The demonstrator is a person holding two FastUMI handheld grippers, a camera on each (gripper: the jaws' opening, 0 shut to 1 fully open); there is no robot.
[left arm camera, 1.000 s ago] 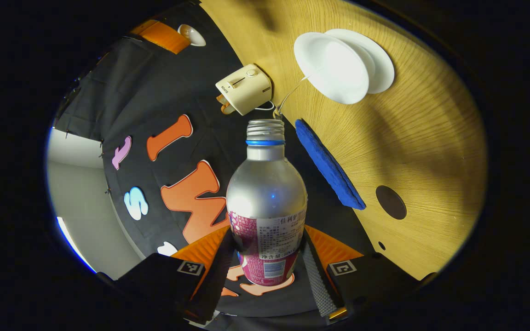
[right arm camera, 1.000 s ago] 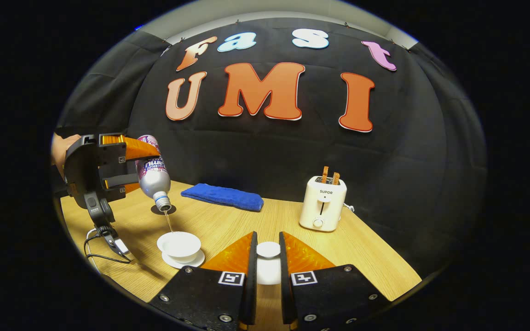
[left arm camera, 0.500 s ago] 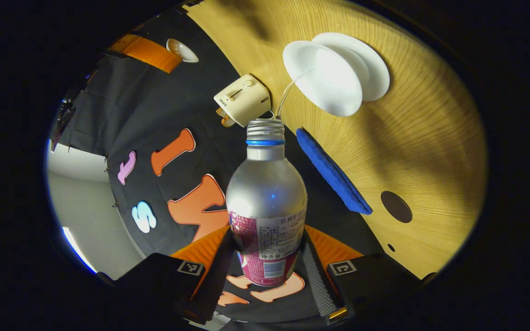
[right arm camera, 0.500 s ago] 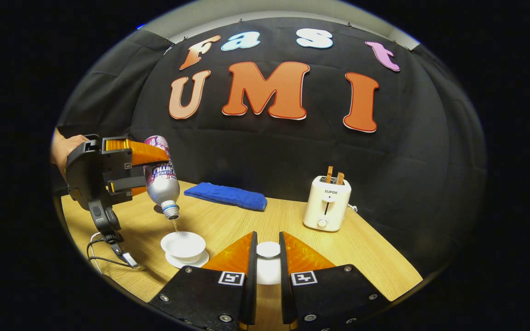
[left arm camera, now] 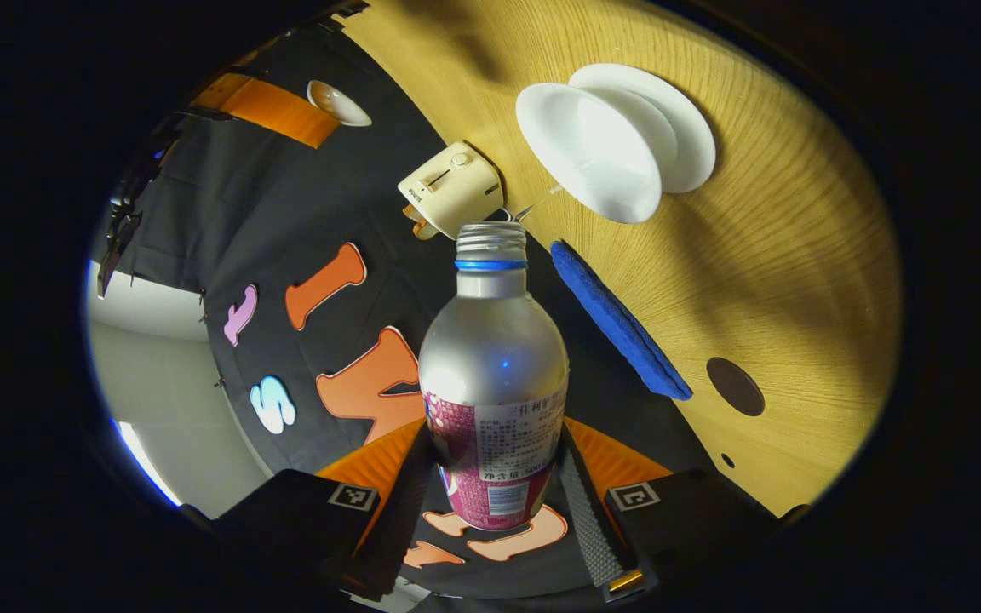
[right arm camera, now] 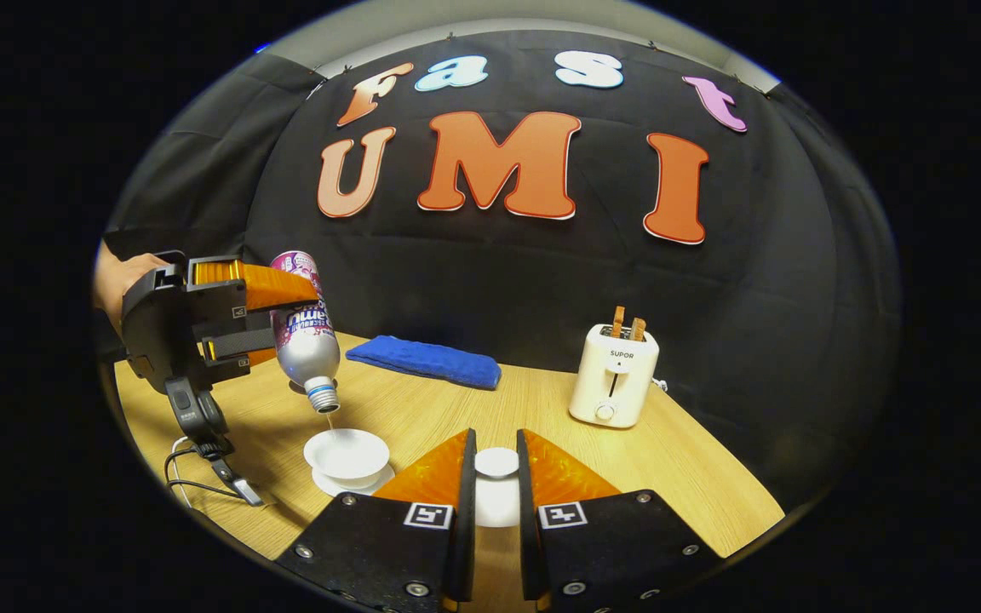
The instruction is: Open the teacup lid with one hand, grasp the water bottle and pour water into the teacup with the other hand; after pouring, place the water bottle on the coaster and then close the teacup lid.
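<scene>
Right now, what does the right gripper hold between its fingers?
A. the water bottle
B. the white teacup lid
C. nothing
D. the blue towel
B: in the right gripper view the fingers close on the white teacup lid, while the left gripper tilts the water bottle over the teacup.

Base of silver metal water bottle with pink label [left arm camera: 493, 387] hidden between orange fingers [left arm camera: 375, 477] of left gripper [left arm camera: 490, 498] in left gripper view. Round white ceramic teacup lid [right arm camera: 496, 489] mostly covered by fingers of right gripper [right arm camera: 491, 477]; only knob and sliver of body seen. White saucer [right arm camera: 350, 484] partly hidden behind white teacup [right arm camera: 347, 453]. Water level inside teacup cannot be told. Hand [right arm camera: 116, 277] holding left gripper cut off at edge.
</scene>
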